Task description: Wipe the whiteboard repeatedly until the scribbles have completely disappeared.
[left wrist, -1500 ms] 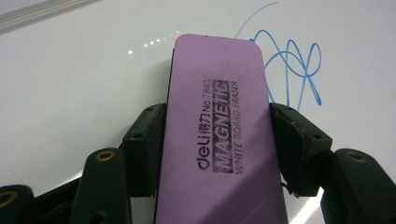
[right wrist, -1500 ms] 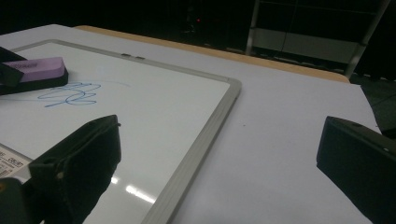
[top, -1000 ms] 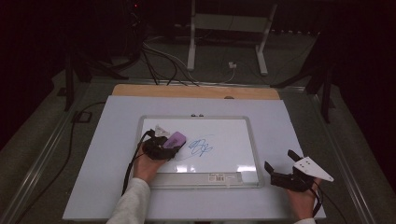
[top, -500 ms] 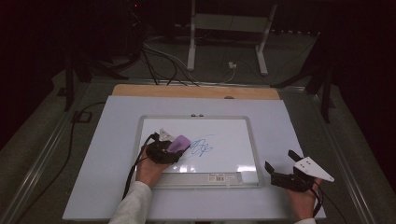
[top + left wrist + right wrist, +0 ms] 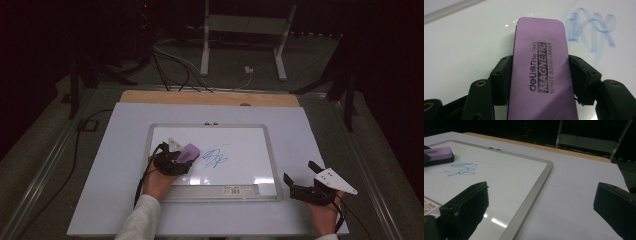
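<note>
A whiteboard (image 5: 160,131) with a grey frame lies flat in the middle of the table, with a blue scribble (image 5: 215,157) near its centre. My left gripper (image 5: 182,159) is shut on a purple magnetic whiteboard eraser (image 5: 541,72), which rests on the board just left of the blue scribble (image 5: 590,30). The purple eraser (image 5: 437,153) and the blue scribble (image 5: 460,169) also show in the right gripper view. My right gripper (image 5: 300,181) stands open off the board's front right corner, holding nothing, with its jaws wide apart.
The whiteboard sits on a pale sheet (image 5: 320,135) over the table, with a wooden strip (image 5: 210,98) along the far edge. A label (image 5: 235,190) is stuck on the board's front frame. Cables (image 5: 170,65) and a stand (image 5: 240,45) lie on the floor beyond.
My left gripper has slid the eraser a little to the right, closer to the scribble. The right gripper has stayed where it was.
</note>
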Available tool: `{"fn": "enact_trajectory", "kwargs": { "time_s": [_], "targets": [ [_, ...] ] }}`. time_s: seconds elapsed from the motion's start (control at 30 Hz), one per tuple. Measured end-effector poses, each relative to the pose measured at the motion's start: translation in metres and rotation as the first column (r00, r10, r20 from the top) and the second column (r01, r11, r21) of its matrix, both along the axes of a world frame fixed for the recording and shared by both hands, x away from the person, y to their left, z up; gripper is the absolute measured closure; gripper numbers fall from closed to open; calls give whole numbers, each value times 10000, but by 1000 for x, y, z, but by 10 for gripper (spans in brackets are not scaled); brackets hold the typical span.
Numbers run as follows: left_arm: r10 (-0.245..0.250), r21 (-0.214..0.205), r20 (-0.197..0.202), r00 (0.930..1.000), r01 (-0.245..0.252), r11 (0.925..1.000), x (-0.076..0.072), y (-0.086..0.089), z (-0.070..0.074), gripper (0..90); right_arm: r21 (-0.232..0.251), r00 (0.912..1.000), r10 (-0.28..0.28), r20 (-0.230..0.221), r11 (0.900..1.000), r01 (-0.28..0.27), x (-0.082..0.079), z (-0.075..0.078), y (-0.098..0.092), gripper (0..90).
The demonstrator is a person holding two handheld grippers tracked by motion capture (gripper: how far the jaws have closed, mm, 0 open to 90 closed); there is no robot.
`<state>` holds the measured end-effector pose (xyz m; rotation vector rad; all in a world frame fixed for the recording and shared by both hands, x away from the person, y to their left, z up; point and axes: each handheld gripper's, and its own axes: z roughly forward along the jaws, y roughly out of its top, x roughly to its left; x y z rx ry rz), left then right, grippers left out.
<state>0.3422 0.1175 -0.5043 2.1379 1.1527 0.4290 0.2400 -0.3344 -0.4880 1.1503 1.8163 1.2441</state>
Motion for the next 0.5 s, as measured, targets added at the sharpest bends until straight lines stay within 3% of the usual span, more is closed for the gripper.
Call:
{"fn": "enact_trajectory", "kwargs": {
  "time_s": [0.17, 0.4, 0.5],
  "targets": [
    [202, 5, -3, 9998, -202, 9998, 1, 0, 0, 416, -4, 10000, 11, -10, 10000, -11, 0, 0, 0, 3],
    [-936, -255, -119, 9955, 933, 9953, -15, -30, 0, 416, -23, 10000, 23, -3, 10000, -23, 0, 0, 1, 3],
    [-1090, 40, 0, 9940, 1090, 9940, -17, -36, 1, 416, 2, 10000, 0, 13, 10000, 0, 0, 0, 0, 3]
  ]
}}
